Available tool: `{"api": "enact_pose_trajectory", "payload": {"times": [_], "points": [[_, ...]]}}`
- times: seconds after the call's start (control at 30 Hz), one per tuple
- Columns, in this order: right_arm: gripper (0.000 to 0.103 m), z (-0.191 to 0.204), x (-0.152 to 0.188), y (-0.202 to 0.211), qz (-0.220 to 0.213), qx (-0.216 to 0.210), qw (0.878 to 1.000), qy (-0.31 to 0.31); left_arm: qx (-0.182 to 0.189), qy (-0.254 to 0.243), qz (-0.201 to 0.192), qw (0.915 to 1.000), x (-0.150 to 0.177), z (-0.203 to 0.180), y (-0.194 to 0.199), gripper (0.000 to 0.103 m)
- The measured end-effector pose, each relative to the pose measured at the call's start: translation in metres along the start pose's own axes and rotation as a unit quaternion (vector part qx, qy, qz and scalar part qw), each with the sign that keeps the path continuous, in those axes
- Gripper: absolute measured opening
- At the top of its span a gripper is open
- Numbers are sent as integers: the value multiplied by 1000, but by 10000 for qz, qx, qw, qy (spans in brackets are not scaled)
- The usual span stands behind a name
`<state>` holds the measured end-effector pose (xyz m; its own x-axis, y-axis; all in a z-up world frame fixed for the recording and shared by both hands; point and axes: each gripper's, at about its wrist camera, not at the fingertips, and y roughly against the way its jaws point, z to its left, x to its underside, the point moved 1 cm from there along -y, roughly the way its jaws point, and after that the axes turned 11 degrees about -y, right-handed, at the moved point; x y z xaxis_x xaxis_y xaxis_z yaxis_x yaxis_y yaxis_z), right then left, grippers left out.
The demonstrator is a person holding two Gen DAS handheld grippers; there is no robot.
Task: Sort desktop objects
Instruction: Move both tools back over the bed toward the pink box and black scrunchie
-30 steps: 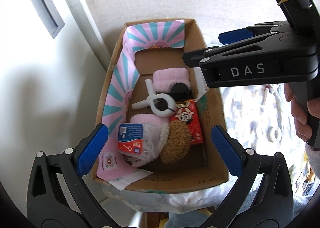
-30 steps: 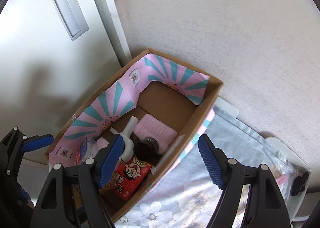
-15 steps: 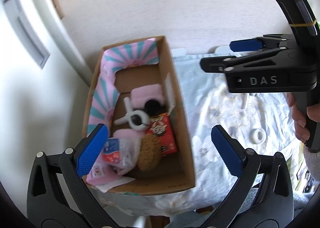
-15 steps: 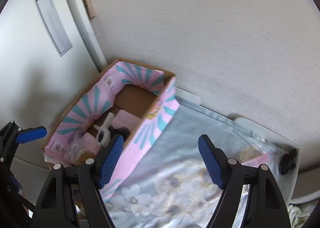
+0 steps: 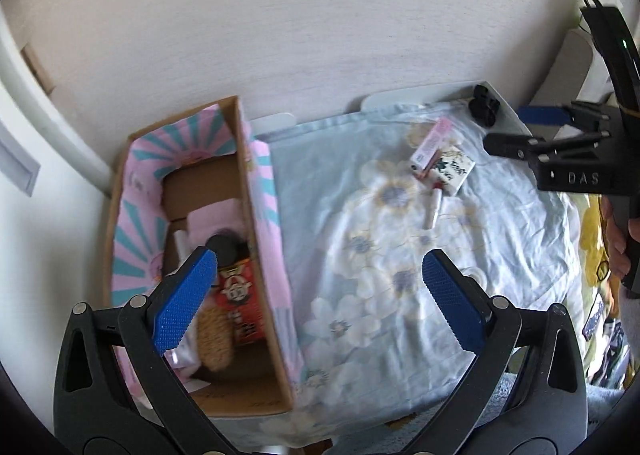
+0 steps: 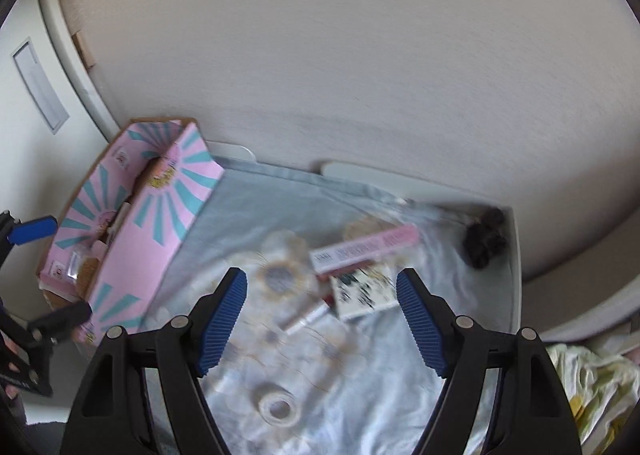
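Note:
A cardboard box (image 5: 244, 191) with pink and teal lining stands at the table's left end. Inside lie a red packet (image 5: 240, 307), a brown fuzzy thing (image 5: 214, 339), a black round item (image 5: 222, 247) and a pink cloth (image 5: 212, 219). On the flowered cloth (image 5: 360, 215) lie a long pink box (image 6: 368, 249), a white patterned box (image 6: 364, 291), a small tube (image 6: 304, 319), a tape roll (image 6: 278, 407) and a black clip (image 6: 484, 241). My left gripper (image 5: 318, 295) hangs open and empty over the box's right wall. My right gripper (image 6: 322, 315) hangs open and empty above the tube and white box.
A pale wall runs right behind the table, and a white door panel (image 6: 40, 87) stands left of the box. The table's white rim (image 6: 516, 275) shows at the far right corner. Yellow-patterned fabric (image 6: 592, 387) lies beyond the right edge.
Both grippers have swung to the right, away from the box and out over the flowered cloth. The loose items on the cloth have come into view. Both pairs of jaws stayed open.

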<state>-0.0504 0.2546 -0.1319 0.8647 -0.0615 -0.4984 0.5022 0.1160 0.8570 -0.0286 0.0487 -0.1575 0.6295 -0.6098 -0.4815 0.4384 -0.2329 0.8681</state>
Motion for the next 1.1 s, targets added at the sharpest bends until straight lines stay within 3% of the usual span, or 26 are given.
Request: {"api": "enact_pose_trajectory", "payload": {"times": [0.3, 0.67, 0.9, 1.1], "points": [[74, -54, 20, -5, 167, 192, 9991, -349, 150, -247, 148, 9995, -23, -38, -25, 103], [74, -88, 27, -36, 457, 29, 9979, -457, 443, -226, 629, 9968, -30, -77, -83, 103], [74, -113, 17, -54, 426, -29, 9969, -666, 446, -98, 729, 9963, -43, -85, -114, 103], [74, -136, -8, -66, 315, 11, 9967, -752, 447, -80, 575, 9973, -86, -83, -139, 103]]}}
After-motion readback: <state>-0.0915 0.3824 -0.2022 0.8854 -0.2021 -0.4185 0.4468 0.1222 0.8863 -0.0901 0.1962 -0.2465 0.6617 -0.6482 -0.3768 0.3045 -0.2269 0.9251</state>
